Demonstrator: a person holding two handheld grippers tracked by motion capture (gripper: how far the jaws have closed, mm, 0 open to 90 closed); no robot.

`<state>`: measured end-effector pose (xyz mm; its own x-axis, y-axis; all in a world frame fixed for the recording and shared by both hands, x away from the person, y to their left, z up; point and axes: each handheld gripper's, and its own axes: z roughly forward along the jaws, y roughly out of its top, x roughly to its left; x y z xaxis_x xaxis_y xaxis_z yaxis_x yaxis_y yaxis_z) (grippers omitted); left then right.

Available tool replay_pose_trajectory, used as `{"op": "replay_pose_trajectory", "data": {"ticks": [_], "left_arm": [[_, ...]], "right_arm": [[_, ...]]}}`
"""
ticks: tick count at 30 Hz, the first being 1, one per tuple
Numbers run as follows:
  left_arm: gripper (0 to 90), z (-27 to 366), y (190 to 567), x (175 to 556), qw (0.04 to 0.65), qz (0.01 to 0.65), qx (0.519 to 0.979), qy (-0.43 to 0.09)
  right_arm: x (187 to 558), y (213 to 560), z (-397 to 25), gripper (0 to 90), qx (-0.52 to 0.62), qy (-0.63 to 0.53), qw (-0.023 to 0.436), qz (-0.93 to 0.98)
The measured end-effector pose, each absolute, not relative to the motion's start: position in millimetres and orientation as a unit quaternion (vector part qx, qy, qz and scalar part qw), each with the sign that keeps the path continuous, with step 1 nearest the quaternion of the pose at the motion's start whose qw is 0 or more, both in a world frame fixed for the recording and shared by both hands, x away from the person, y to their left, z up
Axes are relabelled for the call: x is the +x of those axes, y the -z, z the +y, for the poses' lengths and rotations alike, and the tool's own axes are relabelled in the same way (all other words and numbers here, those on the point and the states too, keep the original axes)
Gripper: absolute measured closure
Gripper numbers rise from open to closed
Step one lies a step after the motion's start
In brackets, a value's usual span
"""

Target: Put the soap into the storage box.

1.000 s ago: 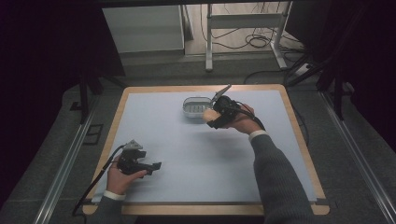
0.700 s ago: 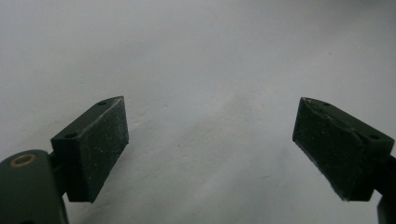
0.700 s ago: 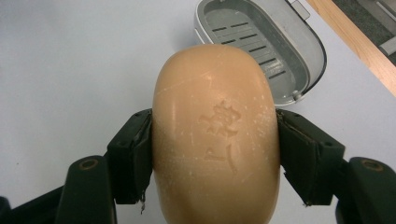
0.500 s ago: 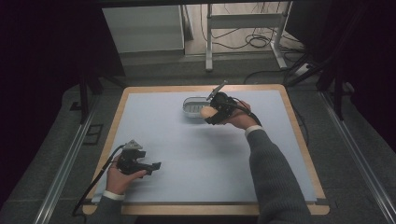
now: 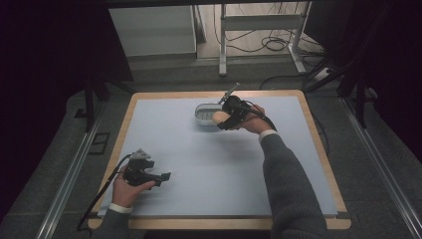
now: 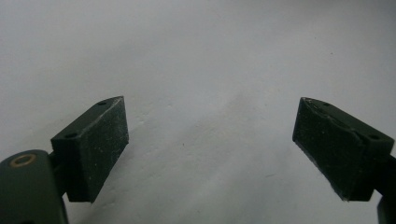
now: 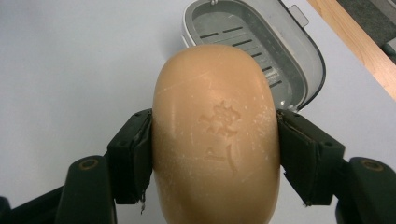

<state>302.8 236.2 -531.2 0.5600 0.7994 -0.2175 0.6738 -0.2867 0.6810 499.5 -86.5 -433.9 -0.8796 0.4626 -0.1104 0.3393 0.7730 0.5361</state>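
A: Where is the bar of soap [image 7: 217, 135], and how is it held?

B: The tan oval bar, stamped with a raised mark, is clamped across its sides between the two black jaws of the right gripper [image 7: 215, 149]. In the high view the right gripper [image 5: 230, 113] holds the soap [image 5: 219, 117] at the near edge of the soap dish [image 5: 205, 113], above the far middle of the table.

A: What lies around it?

B: The grey soap dish [image 7: 254, 44] lies just beyond the bar, its lid open; the slotted inner tray is bare. Nothing stands between bar and dish. A wooden border [image 7: 359, 39] of the table runs close on the dish's far side.

A: And the open room?

B: The pale blue mat [image 5: 209, 169] is bare from the dish to the near edge. The left gripper [image 5: 149, 175] rests near the front left corner, well apart from the soap; in its own view the left gripper [image 6: 212, 149] has its jaws spread wide over bare mat, grasping nothing.

A: What differs from the earlier frames?

B: The right gripper has moved slightly left and farther toward the dish, the soap with it. The left gripper has stayed in place.
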Motion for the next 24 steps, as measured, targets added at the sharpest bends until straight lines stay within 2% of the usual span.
{"op": "replay_pose_trajectory", "data": {"ticks": [24], "left_arm": [[11.1,239,530,303,0.382,0.465,0.793,-0.091]], "right_arm": [[521,432,-70,32.3,0.203,-0.262,0.120,0.936]]}}
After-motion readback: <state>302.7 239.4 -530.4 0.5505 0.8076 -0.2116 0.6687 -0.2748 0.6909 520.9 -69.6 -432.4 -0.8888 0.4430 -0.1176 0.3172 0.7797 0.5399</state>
